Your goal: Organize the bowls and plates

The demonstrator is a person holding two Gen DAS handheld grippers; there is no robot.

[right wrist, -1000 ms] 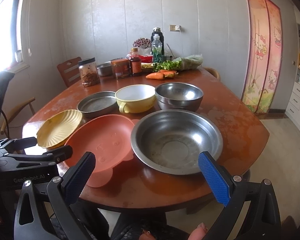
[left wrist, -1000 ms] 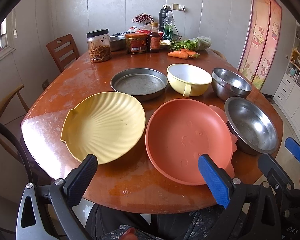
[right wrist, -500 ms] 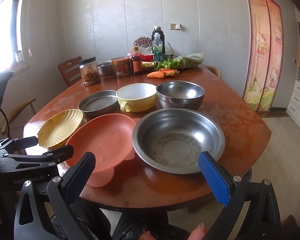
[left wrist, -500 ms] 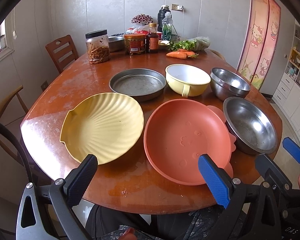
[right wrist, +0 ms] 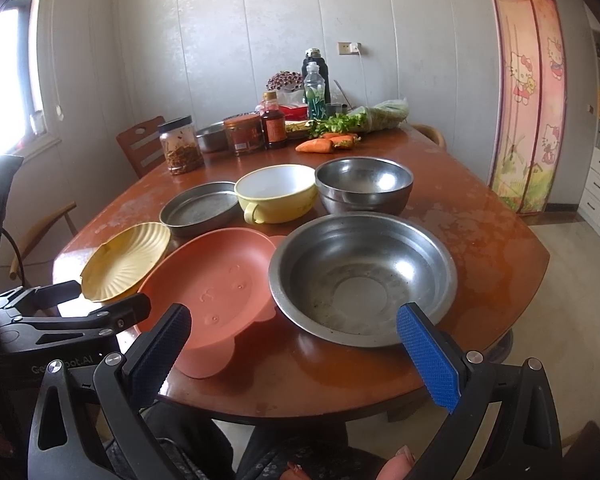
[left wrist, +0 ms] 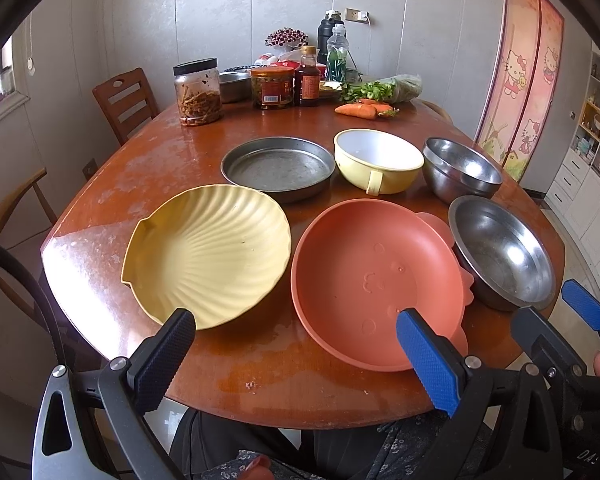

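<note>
Both the left tongs (left wrist: 296,354) and right tongs (right wrist: 294,344) are wide apart and empty, low in the frame, while the light, stiff pink plate (left wrist: 374,280) and the likely slippery steel bowl (right wrist: 362,276) sit mid-frame on the worktop (left wrist: 260,376), best pinched at their rims.

The left claw (left wrist: 296,354) is held low and level, its two fingers spread wide with nothing between them. The right claw (right wrist: 292,344) sits alongside on the person's right at about the same height, fingers equally wide apart and gripping nothing. In the right wrist view, a fingertip shows under the right claw.
</note>
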